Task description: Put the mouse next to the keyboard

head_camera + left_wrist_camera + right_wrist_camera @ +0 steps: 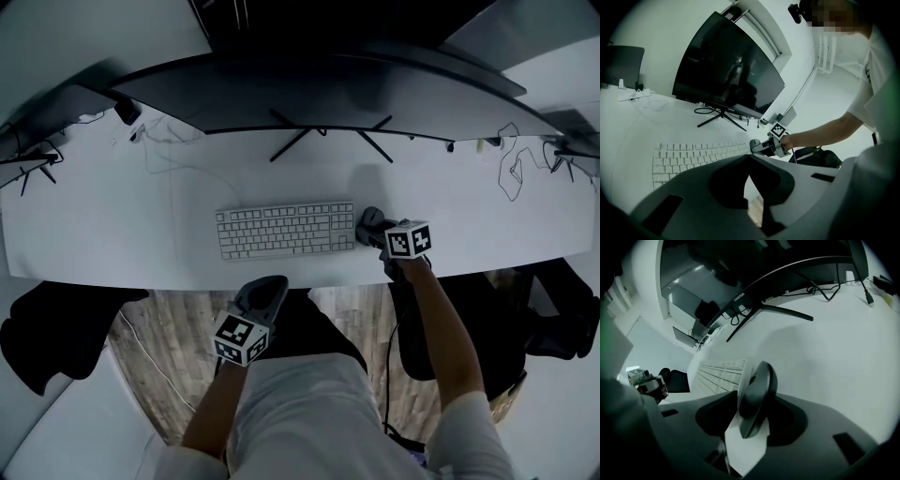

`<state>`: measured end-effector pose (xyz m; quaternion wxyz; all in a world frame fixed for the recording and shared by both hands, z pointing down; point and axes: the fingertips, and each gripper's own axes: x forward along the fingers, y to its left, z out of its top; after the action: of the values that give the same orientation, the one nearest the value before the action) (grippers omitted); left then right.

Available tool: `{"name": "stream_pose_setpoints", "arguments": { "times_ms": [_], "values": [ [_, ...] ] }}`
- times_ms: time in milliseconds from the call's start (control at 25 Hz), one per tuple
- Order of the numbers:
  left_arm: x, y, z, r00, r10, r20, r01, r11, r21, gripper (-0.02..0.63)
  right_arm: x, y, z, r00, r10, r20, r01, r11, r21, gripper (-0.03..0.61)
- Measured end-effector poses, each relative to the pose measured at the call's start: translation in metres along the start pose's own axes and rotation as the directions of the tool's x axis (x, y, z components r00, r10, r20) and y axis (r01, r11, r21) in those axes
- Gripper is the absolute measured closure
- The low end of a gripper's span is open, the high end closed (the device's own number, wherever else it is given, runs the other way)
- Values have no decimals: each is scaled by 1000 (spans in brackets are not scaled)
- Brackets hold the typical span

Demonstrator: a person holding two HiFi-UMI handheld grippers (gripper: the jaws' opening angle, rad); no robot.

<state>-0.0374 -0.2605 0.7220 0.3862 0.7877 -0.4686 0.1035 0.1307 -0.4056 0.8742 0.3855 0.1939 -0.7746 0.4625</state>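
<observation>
A white keyboard (285, 229) lies in the middle of the white desk (112, 225). The dark mouse (372, 223) is just off the keyboard's right end, low over the desk. My right gripper (377, 232) is shut on it. In the right gripper view the mouse (757, 394) fills the space between the jaws, with the keyboard (719, 373) close beside it. My left gripper (266, 289) hangs below the desk's front edge, shut and holding nothing. From the left gripper view I see the keyboard (689, 157) and the mouse (755, 144) in the right gripper (765, 147).
A wide curved monitor (319, 89) on a splayed stand (328, 136) stands behind the keyboard. Loose cables (511, 169) lie at the back right and clutter (131, 122) at the back left. Black chairs (56, 328) and wooden floor (159, 328) are below the desk edge.
</observation>
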Motion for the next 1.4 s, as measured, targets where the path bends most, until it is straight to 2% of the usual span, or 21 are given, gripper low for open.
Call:
{"name": "stream_pose_setpoints", "arguments": {
  "times_ms": [160, 320, 720, 920, 1200, 1400],
  "values": [
    [-2, 4, -4, 1000, 7, 5, -7, 1000, -9, 597, 0, -6, 4, 999, -52, -4, 52, 999, -7, 330],
    [-6, 4, -7, 1000, 14, 8, -14, 1000, -13, 597, -7, -9, 6, 996, -90, -7, 90, 996, -23, 304],
    [-11, -12, -10, 1000, 12, 27, -12, 1000, -2, 597, -25, -23, -4, 989, -149, 2, 149, 989, -12, 304],
    [-17, -19, -15, 999, 26, 34, -26, 1000, 2, 597, -40, -29, -6, 983, -175, 55, 174, 985, 8, 304],
    [-35, -25, -3, 994, 67, 88, -69, 997, 20, 597, -68, -10, -11, 979, -158, 127, 161, 987, -17, 305],
    [-52, -26, 8, 988, 101, 121, -108, 993, 53, 597, -89, 21, -17, 975, -110, 193, 125, 990, -66, 361]
  ]
}}
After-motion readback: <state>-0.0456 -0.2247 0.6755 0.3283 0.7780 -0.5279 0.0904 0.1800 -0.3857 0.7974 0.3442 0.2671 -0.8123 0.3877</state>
